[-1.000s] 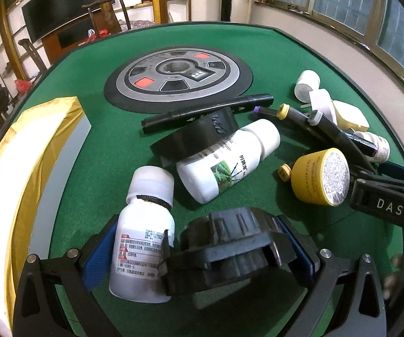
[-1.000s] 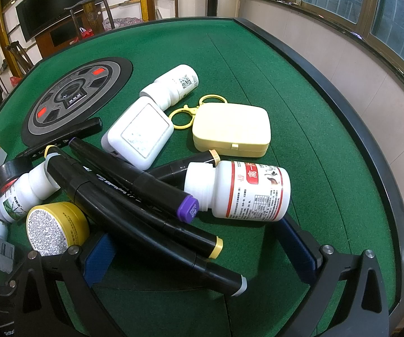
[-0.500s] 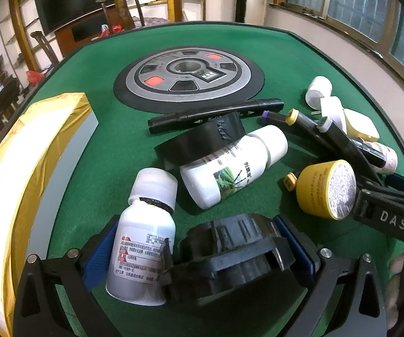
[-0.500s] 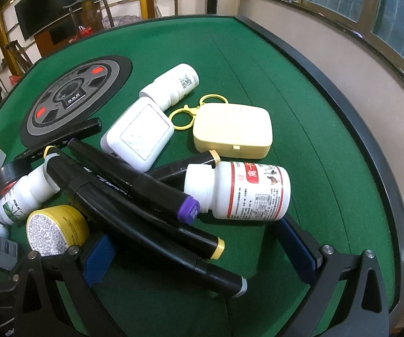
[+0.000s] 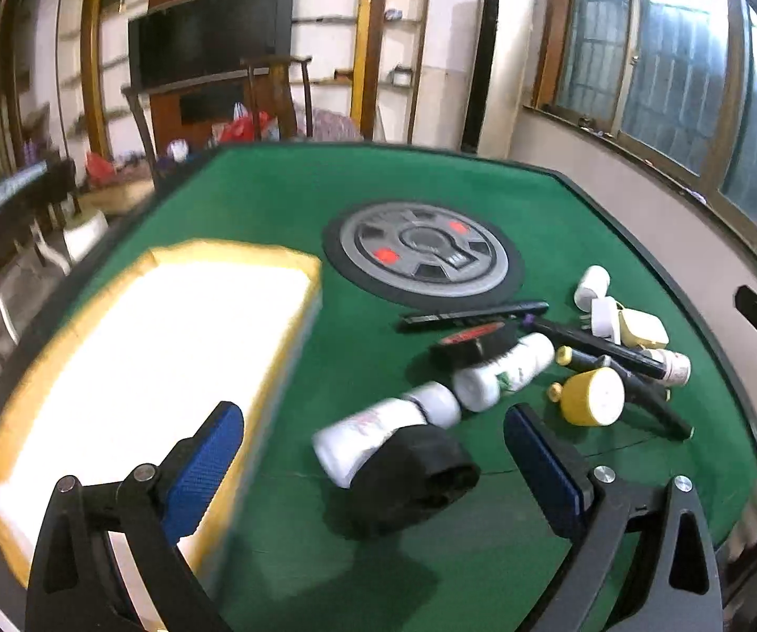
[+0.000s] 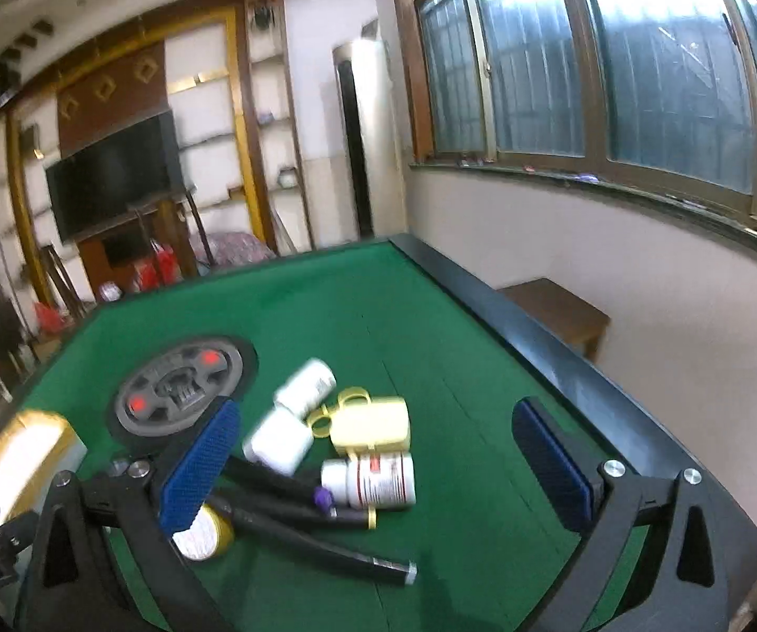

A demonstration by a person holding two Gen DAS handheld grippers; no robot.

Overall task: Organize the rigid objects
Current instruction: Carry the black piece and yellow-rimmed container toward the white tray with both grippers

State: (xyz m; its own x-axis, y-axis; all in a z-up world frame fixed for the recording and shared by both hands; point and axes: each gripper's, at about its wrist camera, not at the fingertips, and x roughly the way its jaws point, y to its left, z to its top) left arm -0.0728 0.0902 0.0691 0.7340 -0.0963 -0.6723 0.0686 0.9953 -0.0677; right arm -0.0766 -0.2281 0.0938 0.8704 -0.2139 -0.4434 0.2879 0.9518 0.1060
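Note:
A pile of rigid items lies on the green felt table (image 5: 273,200). Below my left gripper (image 5: 373,474), which is open and raised with nothing held, lie a black round part (image 5: 415,474) and a white bottle (image 5: 378,432). Further right are a green-label bottle (image 5: 505,374), a black tape roll (image 5: 476,347), a yellow-capped jar (image 5: 591,395) and black markers (image 5: 599,353). My right gripper (image 6: 376,468) is open too, hovering over a red-label bottle (image 6: 378,479), a yellow case (image 6: 373,421), a white adapter (image 6: 278,440), a small white bottle (image 6: 307,382) and markers (image 6: 294,505).
A yellow-rimmed box with a white inside (image 5: 157,368) sits at the table's left. A round grey-and-black dial (image 5: 423,258) is set in the table's middle. The table's raised black rim (image 6: 536,332) runs along the right, near a wall and a wooden stool (image 6: 557,310).
Both grippers have risen and drawn back from the pile, so the objects look smaller and the room shows. The left view has swung to take in the whole box. Nothing was picked up.

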